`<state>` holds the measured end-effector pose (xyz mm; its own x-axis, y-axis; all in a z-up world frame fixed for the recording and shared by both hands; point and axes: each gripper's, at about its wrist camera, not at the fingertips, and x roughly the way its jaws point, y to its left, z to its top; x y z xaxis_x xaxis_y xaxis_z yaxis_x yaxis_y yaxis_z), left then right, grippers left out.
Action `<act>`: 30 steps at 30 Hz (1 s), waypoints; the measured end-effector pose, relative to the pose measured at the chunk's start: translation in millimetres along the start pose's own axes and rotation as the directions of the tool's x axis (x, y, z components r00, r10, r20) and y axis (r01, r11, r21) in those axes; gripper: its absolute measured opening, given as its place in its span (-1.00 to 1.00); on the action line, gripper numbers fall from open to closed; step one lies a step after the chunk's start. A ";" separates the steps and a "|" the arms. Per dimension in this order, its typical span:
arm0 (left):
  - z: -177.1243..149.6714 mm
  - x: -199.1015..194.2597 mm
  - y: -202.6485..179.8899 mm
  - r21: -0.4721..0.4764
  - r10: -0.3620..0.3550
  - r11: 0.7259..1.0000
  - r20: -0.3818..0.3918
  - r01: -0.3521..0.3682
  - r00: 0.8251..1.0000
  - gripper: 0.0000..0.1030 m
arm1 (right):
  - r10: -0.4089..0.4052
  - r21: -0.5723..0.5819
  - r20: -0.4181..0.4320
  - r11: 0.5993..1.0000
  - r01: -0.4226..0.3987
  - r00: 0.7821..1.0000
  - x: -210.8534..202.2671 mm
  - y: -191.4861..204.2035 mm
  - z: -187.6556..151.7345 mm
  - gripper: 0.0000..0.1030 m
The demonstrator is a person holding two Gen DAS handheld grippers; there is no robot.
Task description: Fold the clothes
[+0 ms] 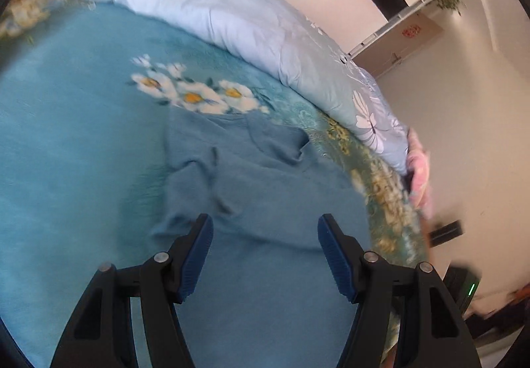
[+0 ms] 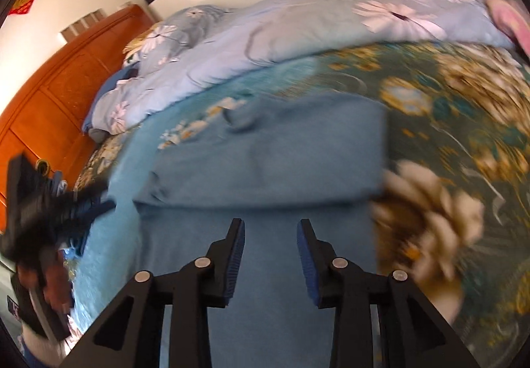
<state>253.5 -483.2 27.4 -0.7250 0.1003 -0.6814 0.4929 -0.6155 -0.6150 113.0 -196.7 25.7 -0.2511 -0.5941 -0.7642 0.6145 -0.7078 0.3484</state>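
A plain blue garment (image 1: 258,175) lies on the teal flowered bedspread (image 1: 82,136), creased near its far end. My left gripper (image 1: 265,235) hovers over the near part of the garment, open, with nothing between its blue pads (image 1: 198,255). In the right wrist view the same garment (image 2: 265,152) shows a folded edge running across just ahead of my right gripper (image 2: 271,235). That gripper stands open above the cloth, its pads apart and gripping nothing. At the left of that view the left gripper (image 2: 96,202) is a dark blur in a person's hand (image 2: 53,281).
A bunched light-blue flowered duvet (image 1: 232,20) runs along the far side of the bed. A pink cloth (image 2: 510,20) lies at the bed's corner. An orange wooden headboard (image 2: 49,86) stands at the left. The bedspread's brown-flowered border (image 2: 447,136) hangs at the bed's edge.
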 end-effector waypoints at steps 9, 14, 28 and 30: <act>-0.7 34.9 19.0 -0.149 0.000 0.989 -0.068 -0.010 0.998 0.24 | 0.008 0.067 0.001 0.998 -0.008 1.000 -5.2 -38.7 -18.1 -0.26; -1.6 40.4 27.1 -0.199 0.003 0.980 -0.056 -0.014 0.998 -0.25 | 0.037 0.071 0.003 0.997 -0.037 0.999 -0.2 -40.4 -18.8 -0.24; 19.3 -2.1 -18.2 0.051 0.059 0.996 0.137 -0.067 0.989 -0.95 | 0.028 0.101 0.005 0.995 -0.028 1.000 -6.0 -56.2 -26.8 -0.20; 23.1 -15.2 -21.4 0.088 0.067 0.993 0.180 -0.084 0.981 -0.95 | 0.024 0.102 0.009 0.994 -0.025 1.000 -8.1 -58.0 -26.3 -0.20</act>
<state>242.8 -489.6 60.1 -0.7649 -0.0838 -0.6386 0.5081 -0.6879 -0.5183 99.0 -140.8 -2.6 -0.2431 -0.6145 -0.7506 0.5409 -0.7281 0.4210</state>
